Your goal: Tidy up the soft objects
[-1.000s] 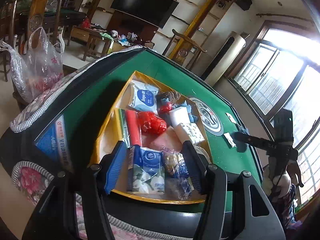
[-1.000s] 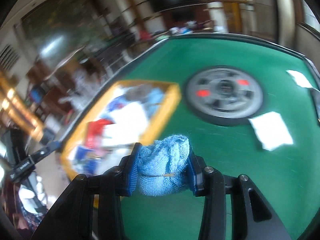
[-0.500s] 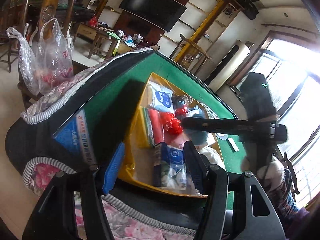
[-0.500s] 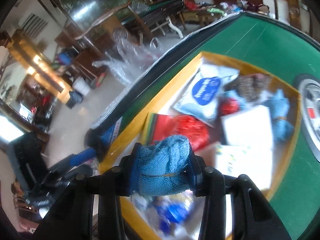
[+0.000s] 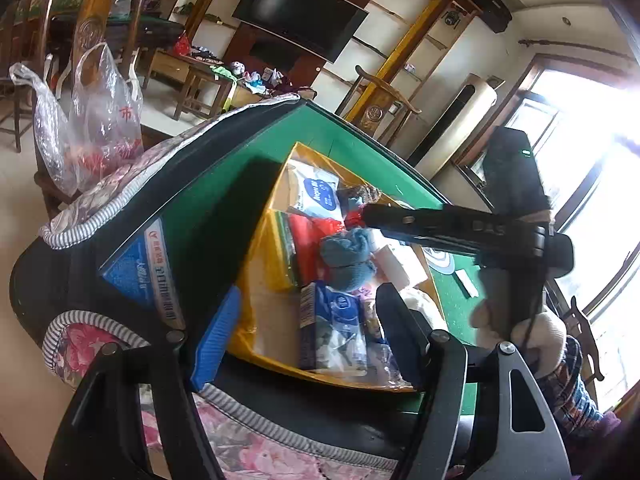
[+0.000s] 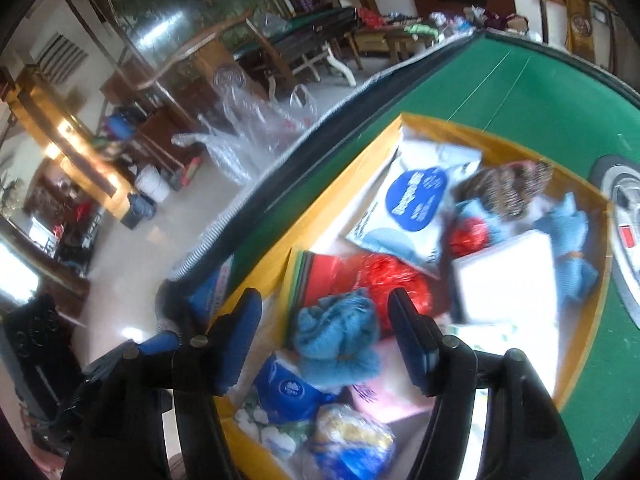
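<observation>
Our right gripper [image 6: 325, 338] has its blue-padded fingers [image 6: 412, 344] spread wide, and the blue knitted cloth [image 6: 338, 334] lies loose between them, touching neither pad; it rests in the yellow box [image 6: 352, 172] on top of the other soft things. Our left gripper [image 5: 308, 332] is likewise spread apart and holds nothing, hovering over the near edge of that box.

Only the left wrist view shows the right gripper from outside, as a dark bar [image 5: 452, 226] reaching across the box with the cloth [image 5: 348, 256] just below its tip. Only the right wrist view shows the far end of the box: a second blue cloth [image 6: 568, 240] against the wall and a brown speckled bundle [image 6: 504, 184]. Both views show the white packet with a blue oval label [image 6: 416, 204], its lettering too blurred for us to read, and the red crinkled ball [image 6: 394, 280] touching the cloth.

On the green tabletop [image 5: 224, 184], the left wrist view shows a blue sticker [image 5: 142, 268] with white Chinese characters we cannot make out. A clear plastic bag [image 5: 100, 120] bears one red character.
</observation>
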A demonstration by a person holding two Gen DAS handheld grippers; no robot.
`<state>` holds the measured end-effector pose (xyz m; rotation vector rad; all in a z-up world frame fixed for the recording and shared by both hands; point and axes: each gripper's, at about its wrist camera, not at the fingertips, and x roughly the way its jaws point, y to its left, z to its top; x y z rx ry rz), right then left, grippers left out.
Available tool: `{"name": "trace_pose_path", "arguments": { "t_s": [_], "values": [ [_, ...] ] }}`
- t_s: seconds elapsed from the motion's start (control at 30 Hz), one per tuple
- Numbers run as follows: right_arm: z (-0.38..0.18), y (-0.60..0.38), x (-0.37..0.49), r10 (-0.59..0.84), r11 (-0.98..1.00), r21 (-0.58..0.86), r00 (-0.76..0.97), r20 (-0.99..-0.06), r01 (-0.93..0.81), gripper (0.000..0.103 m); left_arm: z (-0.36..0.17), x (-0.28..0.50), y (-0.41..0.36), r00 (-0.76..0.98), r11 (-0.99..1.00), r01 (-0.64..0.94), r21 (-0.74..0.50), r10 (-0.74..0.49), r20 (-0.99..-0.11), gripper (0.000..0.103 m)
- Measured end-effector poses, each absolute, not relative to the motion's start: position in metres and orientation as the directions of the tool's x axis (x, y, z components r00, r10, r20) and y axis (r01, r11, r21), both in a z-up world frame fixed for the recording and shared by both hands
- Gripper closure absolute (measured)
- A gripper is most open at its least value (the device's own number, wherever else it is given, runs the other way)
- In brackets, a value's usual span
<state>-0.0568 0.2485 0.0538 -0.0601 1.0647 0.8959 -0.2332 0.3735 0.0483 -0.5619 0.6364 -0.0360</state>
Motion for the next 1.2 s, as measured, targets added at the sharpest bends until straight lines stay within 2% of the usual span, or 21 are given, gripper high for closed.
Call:
{"name": "trace_pose_path", "arguments": {
  "t_s": [0.2, 0.37, 0.63, 0.83, 1.03, 1.2],
  "values": [
    [0.077, 0.203, -0.064, 0.626, 0.685, 0.340, 0.282, -0.727, -0.644, 0.035, 0.063, -0.232, 0.350, 0.820, 0.895, -0.151, -0.419, -0.124, -0.559, 0.030],
    [0.083, 0.161, -0.073, 0.610, 0.729, 0.306, 0.378, -0.697, -0.612, 0.034, 0.081, -0.227, 0.316, 0.822, 0.945, -0.225, -0.237, 0.053, -0.567, 0.026],
    [0.077, 0.127, -0.087, 0.543, 0.774, 0.198, 0.471, -0.695, -0.601, 0.034, 0.095, -0.215, 0.270, 0.804, 0.958, -0.284, -0.040, 0.215, -0.554, 0.022],
    [0.071, 0.109, -0.100, 0.519, 0.779, 0.144, 0.498, -0.695, -0.610, 0.033, 0.097, -0.203, 0.248, 0.780, 0.952, -0.305, 0.031, 0.269, -0.566, 0.021],
    [0.065, 0.087, -0.102, 0.512, 0.791, 0.154, 0.503, -0.696, -0.592, 0.033, 0.096, -0.192, 0.231, 0.753, 0.945, -0.320, 0.072, 0.300, -0.585, 0.021],
    [0.062, 0.066, -0.102, 0.513, 0.803, 0.174, 0.510, -0.691, -0.570, 0.033, 0.100, -0.192, 0.219, 0.756, 0.933, -0.344, 0.106, 0.342, -0.558, 0.021]
  ]
}}
